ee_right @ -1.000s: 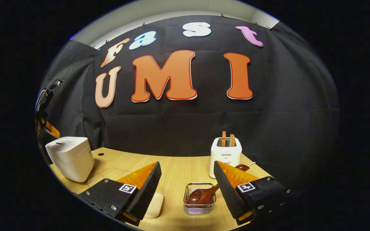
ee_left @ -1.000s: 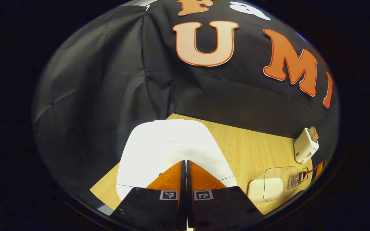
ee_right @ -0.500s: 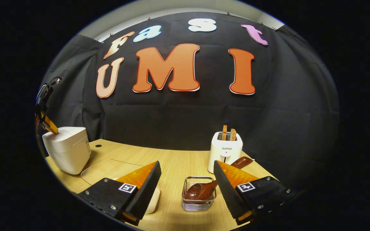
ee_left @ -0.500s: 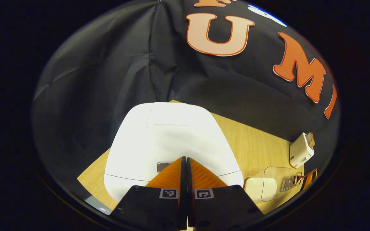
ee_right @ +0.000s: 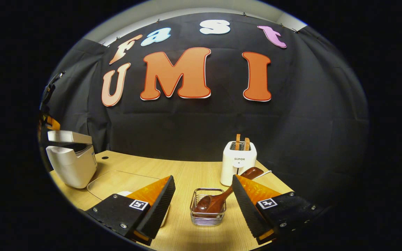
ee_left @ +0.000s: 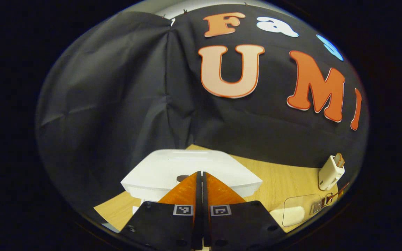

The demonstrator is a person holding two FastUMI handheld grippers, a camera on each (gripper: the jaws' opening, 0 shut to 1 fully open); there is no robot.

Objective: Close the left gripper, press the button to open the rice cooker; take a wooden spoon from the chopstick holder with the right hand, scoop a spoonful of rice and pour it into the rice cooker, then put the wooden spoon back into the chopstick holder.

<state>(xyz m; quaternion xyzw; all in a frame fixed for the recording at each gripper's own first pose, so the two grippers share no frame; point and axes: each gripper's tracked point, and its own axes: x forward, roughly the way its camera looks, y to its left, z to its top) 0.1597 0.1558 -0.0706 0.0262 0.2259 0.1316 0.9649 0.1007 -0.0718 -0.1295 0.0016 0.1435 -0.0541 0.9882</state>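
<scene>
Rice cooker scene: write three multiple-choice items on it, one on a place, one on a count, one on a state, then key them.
1. Where is the wooden spoon?
A. In the chopstick holder
B. Inside the rice cooker
C. Held in the right gripper

2. How many slices stand in the toaster?
A. None
B. Two
C. Four

3. How is the rice cooker lid?
A. Fully shut
B. Lifted off onto the table
C. Popped ajar

Key: 1 A, the spoon's bowl lies in the wire holder between the right gripper's open jaws. 2 B, two slices stick up from its slots. 3 C, a dark gap shows under the raised lid, with the left gripper shut above it.
</scene>
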